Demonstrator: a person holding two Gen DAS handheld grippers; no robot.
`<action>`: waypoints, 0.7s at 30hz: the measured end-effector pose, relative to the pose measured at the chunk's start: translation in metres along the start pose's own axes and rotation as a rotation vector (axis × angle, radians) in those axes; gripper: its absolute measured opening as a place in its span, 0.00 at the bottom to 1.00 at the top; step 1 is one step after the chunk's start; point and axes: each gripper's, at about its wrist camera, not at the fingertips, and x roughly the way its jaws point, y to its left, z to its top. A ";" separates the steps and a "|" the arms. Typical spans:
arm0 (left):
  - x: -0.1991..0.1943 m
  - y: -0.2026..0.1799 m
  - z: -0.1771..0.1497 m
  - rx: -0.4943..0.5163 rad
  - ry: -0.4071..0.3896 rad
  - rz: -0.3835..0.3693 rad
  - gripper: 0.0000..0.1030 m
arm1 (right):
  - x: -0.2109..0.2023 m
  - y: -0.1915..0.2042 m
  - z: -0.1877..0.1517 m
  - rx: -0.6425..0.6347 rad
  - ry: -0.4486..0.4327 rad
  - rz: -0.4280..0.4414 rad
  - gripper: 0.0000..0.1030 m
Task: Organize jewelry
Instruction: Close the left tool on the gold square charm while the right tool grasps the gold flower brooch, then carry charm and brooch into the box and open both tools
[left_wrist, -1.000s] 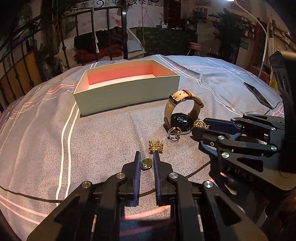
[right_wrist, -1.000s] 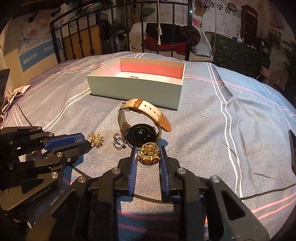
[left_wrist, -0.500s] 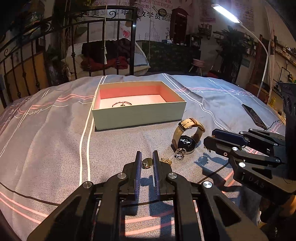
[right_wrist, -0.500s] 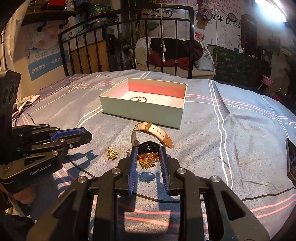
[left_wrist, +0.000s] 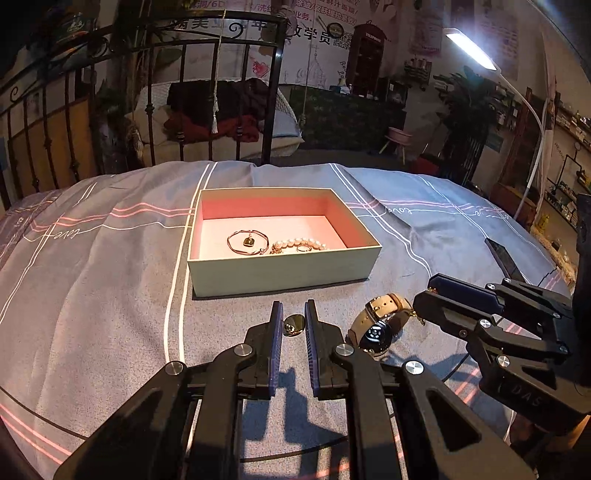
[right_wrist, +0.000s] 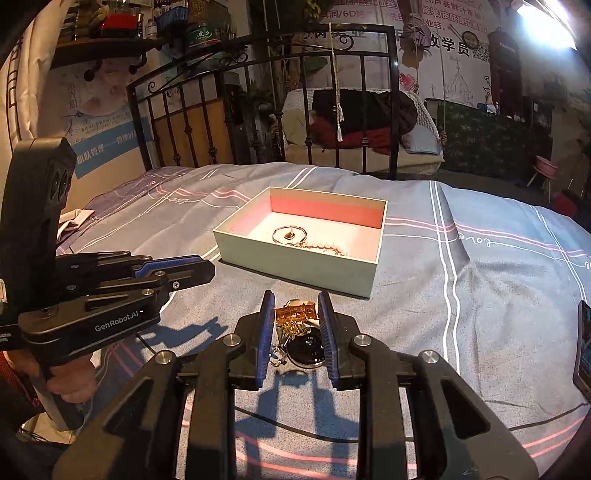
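Both grippers are up off the bedspread (left_wrist: 92, 295) and each one is carrying something. The left gripper (left_wrist: 293, 325) has its jaws pinched together on a small oval gold pendant (left_wrist: 294, 324), held right at the fingertips, just short of the near wall of the open box (left_wrist: 284, 271). The right gripper (right_wrist: 296, 317) is clamped on a gold ornate brooch (right_wrist: 296, 314), its blue pads (right_wrist: 266, 325) pressing in from both sides, and it too hangs in front of the box's near wall. Inside the box, on the pink floor, a thin bangle with a dark charm (left_wrist: 245, 242) lies left of centre, and a pearl bracelet (left_wrist: 299, 244) lies beside it, close against the near wall; the back half of the floor is bare. Down on the bedspread, the tan-strapped watch (left_wrist: 380, 325) sits between the two tools, below the right gripper's load. There's wide open cover to the left of the box and to its right, where a dark phone (left_wrist: 504, 258) lies near the bed's edge. Beyond the box stands the black iron bed frame (left_wrist: 221, 92).
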 end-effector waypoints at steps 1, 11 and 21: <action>0.000 0.001 0.003 -0.002 -0.003 -0.002 0.11 | 0.000 0.000 0.002 -0.003 -0.003 0.003 0.24; 0.016 0.012 0.043 -0.032 0.009 -0.043 0.11 | 0.014 -0.007 0.040 -0.016 -0.009 0.027 0.24; 0.058 0.022 0.092 -0.010 0.032 0.036 0.11 | 0.069 -0.023 0.083 -0.029 0.035 0.028 0.24</action>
